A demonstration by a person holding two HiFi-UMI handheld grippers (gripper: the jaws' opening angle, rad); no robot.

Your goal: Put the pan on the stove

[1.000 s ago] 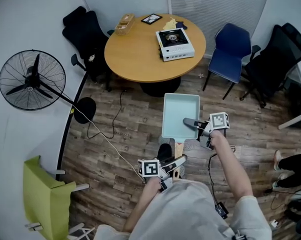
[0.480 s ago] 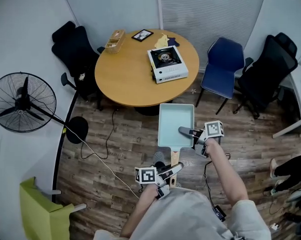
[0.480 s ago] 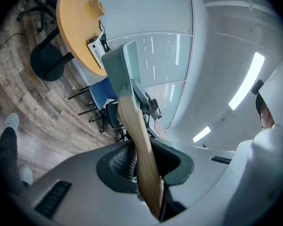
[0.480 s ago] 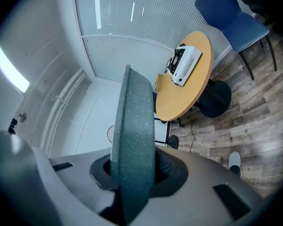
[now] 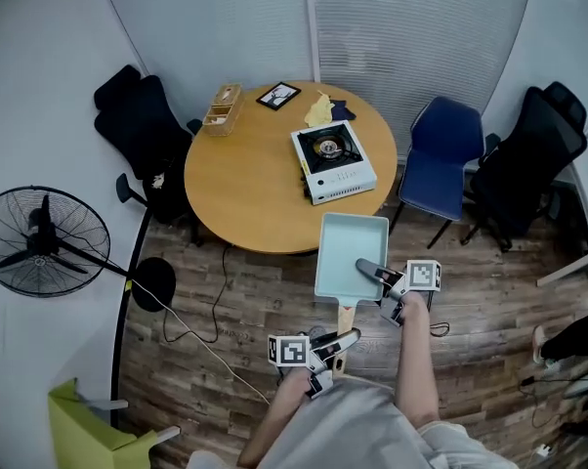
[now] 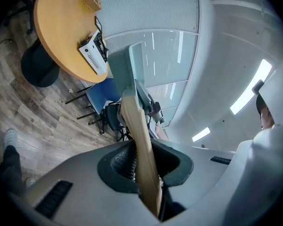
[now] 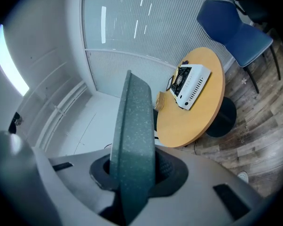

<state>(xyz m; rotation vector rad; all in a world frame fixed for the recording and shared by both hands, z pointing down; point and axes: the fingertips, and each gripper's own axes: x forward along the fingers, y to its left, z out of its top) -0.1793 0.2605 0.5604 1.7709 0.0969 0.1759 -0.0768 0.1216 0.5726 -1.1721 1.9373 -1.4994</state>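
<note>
A pale teal rectangular pan (image 5: 348, 252) hangs over the wooden floor, its far edge at the near rim of the round table (image 5: 245, 184). My left gripper (image 5: 345, 338) has the pan's wooden handle (image 5: 346, 318) between its jaws, which are closing on it; the left gripper view shows the handle (image 6: 141, 154) pressed between the pads. My right gripper (image 5: 364, 268) is shut on the pan's right rim (image 7: 132, 145). The white single-burner stove (image 5: 334, 160) sits on the table's right side, beyond the pan.
A blue chair (image 5: 447, 143) stands right of the table, with black office chairs at the left (image 5: 138, 125) and right (image 5: 528, 154). A floor fan (image 5: 40, 242) and its cable lie to the left. A wooden box (image 5: 222, 105), a picture frame (image 5: 278, 95) and a yellow cloth (image 5: 319, 111) sit at the table's back.
The pan, held by both grippers, has come closer to the table, its far edge now at the table's rim. Both grips look the same.
</note>
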